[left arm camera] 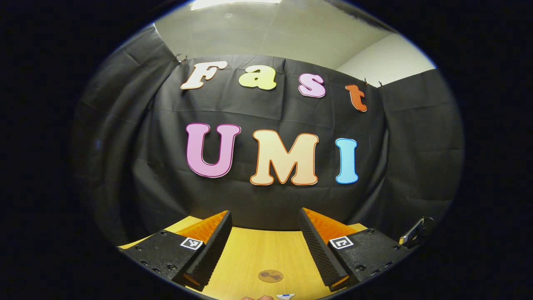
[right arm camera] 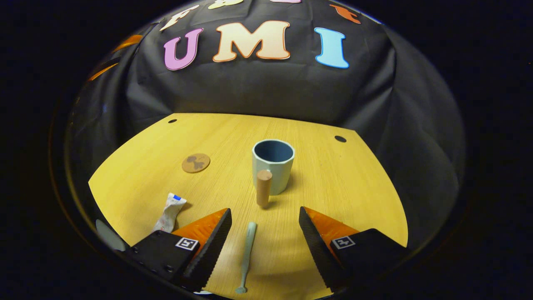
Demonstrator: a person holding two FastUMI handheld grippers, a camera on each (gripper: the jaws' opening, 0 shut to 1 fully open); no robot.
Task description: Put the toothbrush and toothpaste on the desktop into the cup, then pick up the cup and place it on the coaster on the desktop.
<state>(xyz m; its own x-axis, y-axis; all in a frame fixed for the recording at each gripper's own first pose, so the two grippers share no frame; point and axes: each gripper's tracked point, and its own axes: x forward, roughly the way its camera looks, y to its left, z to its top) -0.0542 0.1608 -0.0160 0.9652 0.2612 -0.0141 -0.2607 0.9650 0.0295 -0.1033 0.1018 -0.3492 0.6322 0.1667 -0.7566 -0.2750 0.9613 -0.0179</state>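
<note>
In the right gripper view a pale blue cup (right arm camera: 272,166) stands upright mid-table, with a wooden peg handle (right arm camera: 264,188) on its near side. A pale green toothbrush (right arm camera: 246,255) lies flat just in front of it, between my right gripper's fingers. My right gripper (right arm camera: 264,211) hovers open over the brush. A crumpled white toothpaste tube (right arm camera: 170,211) lies to the left. A round brown coaster (right arm camera: 195,162) sits left of the cup. My left gripper (left arm camera: 264,212) is open and empty, held level facing the wall, with the coaster (left arm camera: 270,276) on the table below it.
The yellow wooden tabletop (right arm camera: 333,187) has two small dark holes (right arm camera: 340,138) near its far edge. Black cloth closes in the back and sides. A metal clip (left arm camera: 416,231) shows at the right edge of the left gripper view.
</note>
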